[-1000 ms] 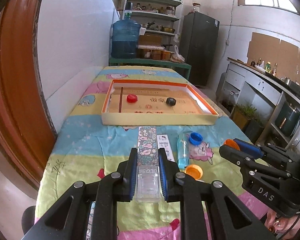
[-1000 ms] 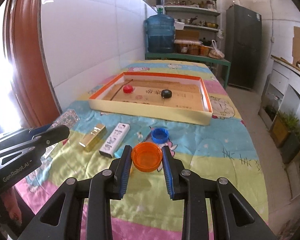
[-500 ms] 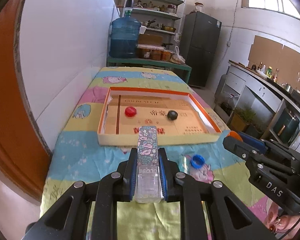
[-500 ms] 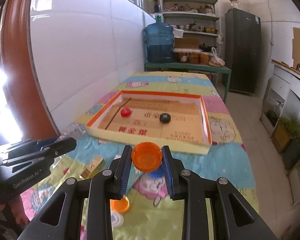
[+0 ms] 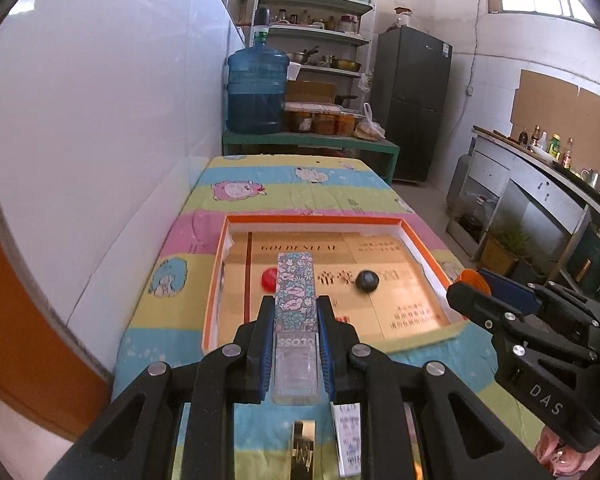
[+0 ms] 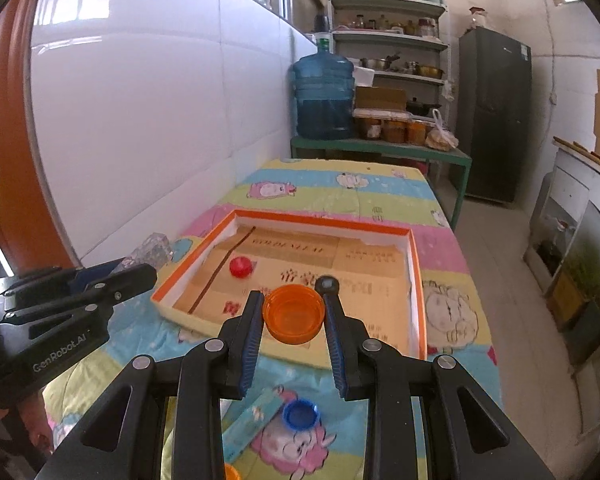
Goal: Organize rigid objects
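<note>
**Both claws loaded, over the box**

My left claw [image 5: 293, 344] clamps the floral-topped clear plastic bar [image 5: 294, 312]; my right claw [image 6: 293, 326] pinches the orange plastic cap [image 6: 294, 313], hollow up. I hold both above the orange-rimmed shallow cardboard box [image 6: 416, 280] for dropping in. Inside lie a red cap [image 6: 240, 267] and a black cap [image 5: 367, 281].

two caps [image 5: 269, 279] in tray [image 5: 316, 221] — jug [image 5: 257, 90] behind.

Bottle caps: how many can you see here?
5, maybe more hidden: an orange cap in the right gripper, red cap and black cap in the box, blue cap and another orange cap on the tablecloth.
</note>
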